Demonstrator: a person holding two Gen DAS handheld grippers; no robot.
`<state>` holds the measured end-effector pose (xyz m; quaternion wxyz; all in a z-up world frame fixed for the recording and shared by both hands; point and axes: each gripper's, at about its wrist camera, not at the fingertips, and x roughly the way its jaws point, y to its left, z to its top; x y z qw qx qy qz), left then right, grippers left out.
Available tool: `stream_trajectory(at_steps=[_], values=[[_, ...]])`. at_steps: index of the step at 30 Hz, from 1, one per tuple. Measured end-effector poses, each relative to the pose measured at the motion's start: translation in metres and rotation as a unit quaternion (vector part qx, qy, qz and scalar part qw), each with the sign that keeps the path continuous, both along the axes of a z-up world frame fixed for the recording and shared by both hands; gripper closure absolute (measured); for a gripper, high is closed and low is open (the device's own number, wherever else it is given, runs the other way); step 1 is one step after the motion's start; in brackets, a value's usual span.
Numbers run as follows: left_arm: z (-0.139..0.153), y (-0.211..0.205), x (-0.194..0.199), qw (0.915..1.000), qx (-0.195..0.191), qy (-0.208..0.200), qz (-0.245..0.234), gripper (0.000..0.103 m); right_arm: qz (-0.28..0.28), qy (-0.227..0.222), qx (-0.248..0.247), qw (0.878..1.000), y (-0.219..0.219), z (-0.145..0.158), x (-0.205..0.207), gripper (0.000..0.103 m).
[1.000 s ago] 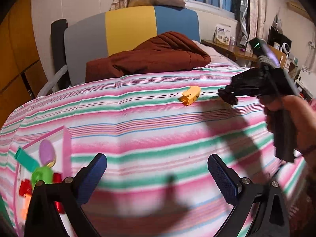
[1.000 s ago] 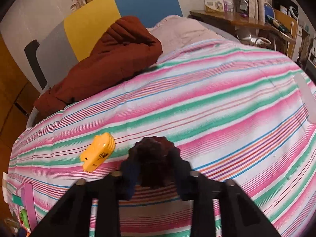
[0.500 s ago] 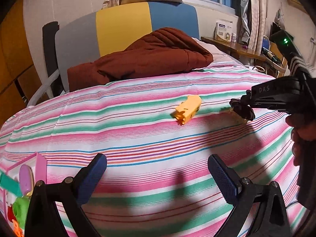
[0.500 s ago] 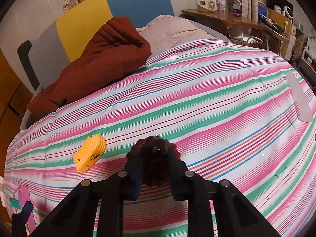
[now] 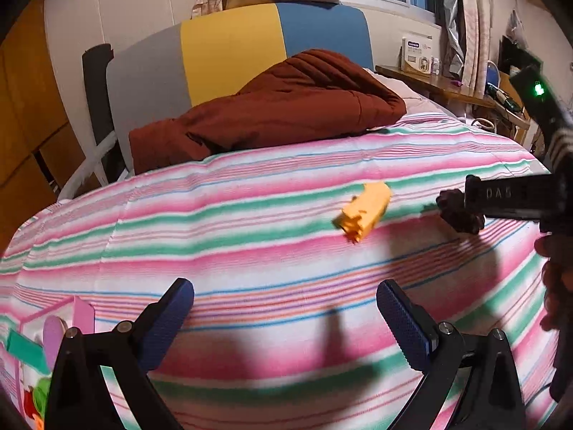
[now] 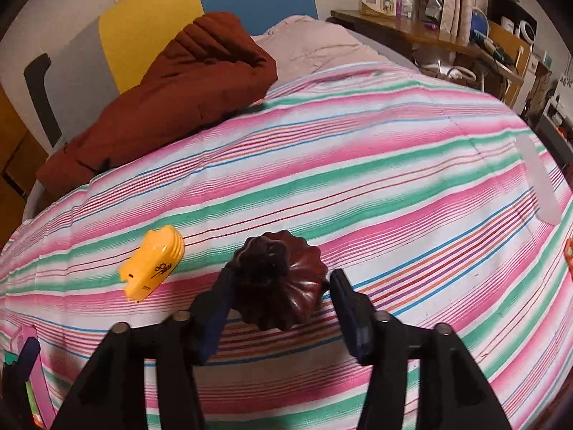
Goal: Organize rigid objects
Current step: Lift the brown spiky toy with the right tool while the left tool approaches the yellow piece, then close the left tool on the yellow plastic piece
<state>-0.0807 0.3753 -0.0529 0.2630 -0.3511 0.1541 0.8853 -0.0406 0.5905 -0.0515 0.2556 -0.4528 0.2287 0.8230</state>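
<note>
Nearest the right wrist camera, the right hand-held gripper (image 6: 279,301) has just been opening; its jaws now stand partly apart on either side of the dark ribbed object (image 6: 281,283), which rests on the striped bedspread (image 6: 394,186), the left pad close against it and the right pad apart. The soft, sloping cover may let this rounded piece tip or roll once fully released, and withdrawing the fingers could nudge it. The left hand-held gripper (image 5: 286,319) hangs wide and empty above the bed, beside the pink bin (image 5: 82,313) of toys at lower left. Just beyond lies the yellow toy (image 6: 152,268), near the dark object; a careless approach might knock one into the other. Farthest, the brown quilt (image 5: 279,107) lies against the headboard (image 5: 229,50).
</note>
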Motion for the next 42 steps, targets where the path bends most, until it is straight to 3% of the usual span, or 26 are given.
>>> stream_trajectory(at_steps=[6,9,14,16,23,25,27,30,33,38,42], values=[[-0.001,0.015,-0.003,0.9997,-0.007,0.010,-0.023,0.000,0.002,0.017,-0.037,0.999,0.008,-0.004,0.004,0.045],[-0.003,0.027,-0.003,0.9990,-0.019,0.017,-0.037,0.000,-0.002,0.033,-0.057,0.998,0.012,-0.003,0.007,0.053],[-0.006,0.051,-0.009,0.9976,-0.027,0.032,-0.055,0.000,-0.021,0.043,-0.073,0.996,0.020,0.000,0.014,0.056],[-0.007,0.061,-0.011,0.9968,-0.028,0.038,-0.064,0.000,-0.035,0.052,-0.077,0.995,0.024,0.003,0.019,0.064],[-0.017,0.095,-0.024,0.9928,-0.041,0.048,-0.102,0.002,-0.055,0.055,-0.094,0.993,0.033,0.001,0.024,0.067],[-0.023,0.101,-0.031,0.9922,-0.049,0.036,-0.109,0.016,-0.057,0.055,-0.097,0.992,0.034,0.001,0.023,0.067],[-0.029,0.104,-0.040,0.9929,-0.050,0.012,-0.107,0.045,-0.057,0.054,-0.098,0.992,0.034,0.002,0.022,0.067],[-0.035,0.102,-0.045,0.9919,-0.037,-0.020,-0.120,0.063,-0.057,0.053,-0.099,0.992,0.034,0.001,0.021,0.067],[-0.033,0.097,-0.042,0.9918,-0.020,-0.019,-0.125,0.071,-0.057,0.055,-0.103,0.992,0.035,0.001,0.023,0.067],[-0.031,0.083,-0.028,0.9926,-0.011,-0.011,-0.120,0.072,-0.061,0.066,-0.128,0.988,0.040,-0.003,0.025,0.066],[-0.028,0.066,-0.021,0.9951,-0.004,-0.004,-0.098,0.073,-0.072,0.104,-0.147,0.981,0.046,0.002,0.032,0.059]])
